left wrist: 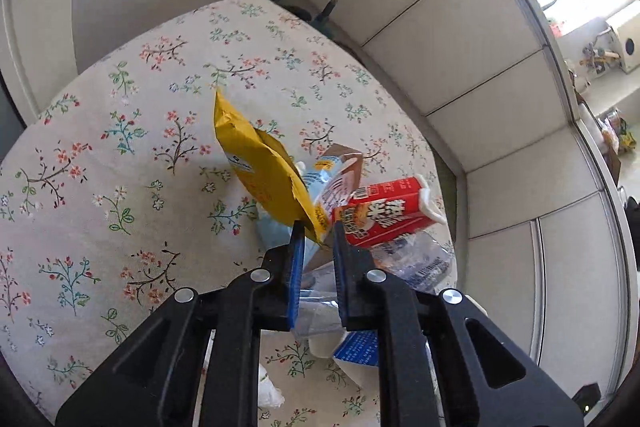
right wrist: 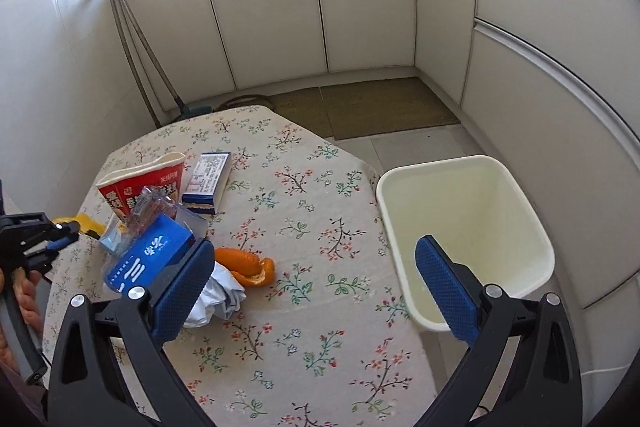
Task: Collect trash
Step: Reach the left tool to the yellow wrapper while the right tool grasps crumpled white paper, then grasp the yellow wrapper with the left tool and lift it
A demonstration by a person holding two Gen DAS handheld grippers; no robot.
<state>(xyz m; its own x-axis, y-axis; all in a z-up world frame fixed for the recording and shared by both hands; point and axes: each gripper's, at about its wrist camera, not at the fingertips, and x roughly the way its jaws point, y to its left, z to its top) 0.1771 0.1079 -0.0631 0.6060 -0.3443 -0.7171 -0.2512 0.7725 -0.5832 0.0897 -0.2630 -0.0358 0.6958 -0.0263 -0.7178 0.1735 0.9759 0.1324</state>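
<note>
Left wrist view: the left hand-held gripper (left wrist: 316,231) is closed on the lower corner of a yellow padded envelope (left wrist: 256,163), which hangs lifted above the floral worktop (left wrist: 120,147) beside a red carton (left wrist: 384,215) and other litter. Right wrist view: the right hand-held gripper (right wrist: 316,275) stands wide apart and holds nothing, above an orange peel (right wrist: 248,265) and crumpled paper (right wrist: 216,299). A cream waste bin (right wrist: 532,219) stands just beside the worktop's edge.
</note>
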